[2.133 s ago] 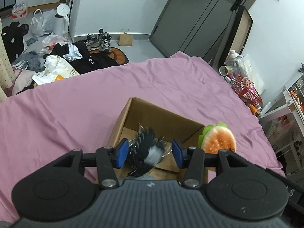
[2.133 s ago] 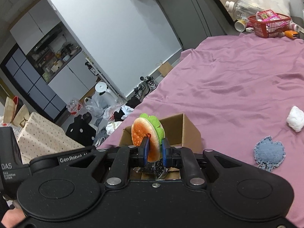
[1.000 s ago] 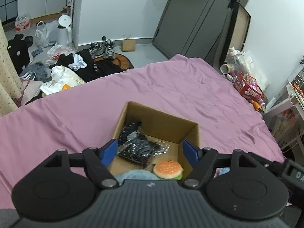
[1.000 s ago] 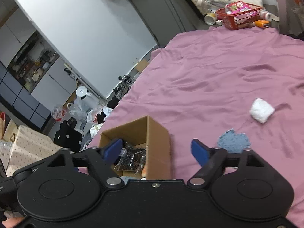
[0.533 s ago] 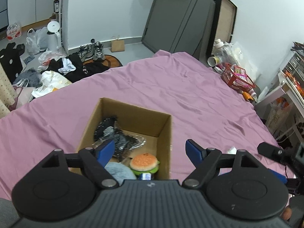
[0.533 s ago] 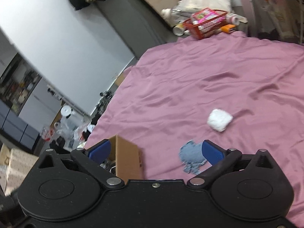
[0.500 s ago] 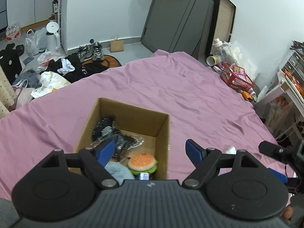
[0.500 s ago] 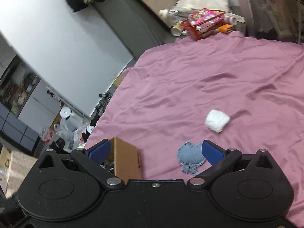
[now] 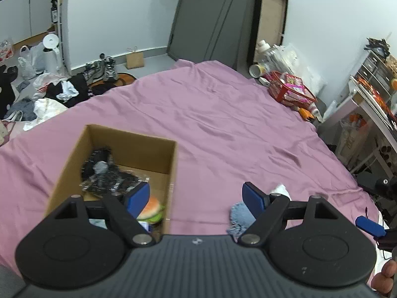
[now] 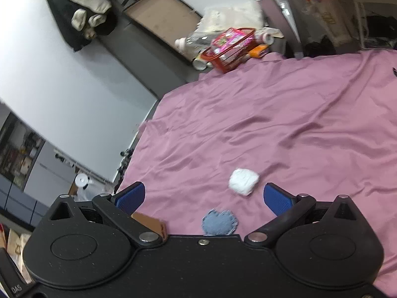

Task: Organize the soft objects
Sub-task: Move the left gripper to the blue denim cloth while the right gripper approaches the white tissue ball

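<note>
A cardboard box (image 9: 129, 139) is seen at lower left of the left view on a pink sheet (image 9: 223, 114), already holding a burger toy (image 9: 151, 207) and dark packets (image 9: 106, 176). A blue pad (image 10: 219, 222) and white wad (image 10: 243, 181) are left outside. Both the left gripper (image 9: 196, 196) and right gripper (image 10: 203, 197) are spread wide and empty; pad and wad lie between the right one's fingers.

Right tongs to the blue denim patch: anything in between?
Nothing visible. The right tongs are open, and the blue denim patch lies flat on the pink sheet just below them. The white bundle sits apart, farther out; the cardboard box is off to one side.
</note>
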Motion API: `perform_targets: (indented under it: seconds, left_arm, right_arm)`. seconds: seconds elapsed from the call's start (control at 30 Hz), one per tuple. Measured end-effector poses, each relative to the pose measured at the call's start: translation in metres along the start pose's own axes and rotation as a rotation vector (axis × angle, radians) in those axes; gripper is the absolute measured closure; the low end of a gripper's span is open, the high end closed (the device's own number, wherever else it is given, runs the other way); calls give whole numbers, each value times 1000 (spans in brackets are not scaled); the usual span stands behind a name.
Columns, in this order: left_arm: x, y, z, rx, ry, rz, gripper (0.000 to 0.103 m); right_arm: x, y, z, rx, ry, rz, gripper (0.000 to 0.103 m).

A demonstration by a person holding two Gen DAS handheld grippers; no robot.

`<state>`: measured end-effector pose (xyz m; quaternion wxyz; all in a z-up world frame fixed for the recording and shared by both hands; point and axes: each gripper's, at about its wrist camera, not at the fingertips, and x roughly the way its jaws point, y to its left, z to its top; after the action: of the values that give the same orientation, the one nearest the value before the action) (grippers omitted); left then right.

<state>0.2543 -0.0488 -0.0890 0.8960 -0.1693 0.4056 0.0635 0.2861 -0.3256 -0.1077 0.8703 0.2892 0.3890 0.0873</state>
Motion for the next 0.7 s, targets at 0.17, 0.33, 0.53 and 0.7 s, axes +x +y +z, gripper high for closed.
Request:
perform_targets:
  seconds: [0.17, 0.33, 0.53, 0.7]
  left_arm:
    - [12, -19, -7, 23, 18, -13, 23]
    - [28, -34, -13, 32, 49, -18, 23]
    - [52, -50, -20, 50, 84, -23, 23]
    - [74, -59, -28, 51, 126, -35, 23]
  right_arm:
    - [1, -16, 5, 38, -13, -20, 0]
    - [6, -27, 7, 63, 0, -22, 0]
    - [13, -36, 9, 86, 18, -26, 0]
    - [28, -39, 7, 87, 53, -48, 0]
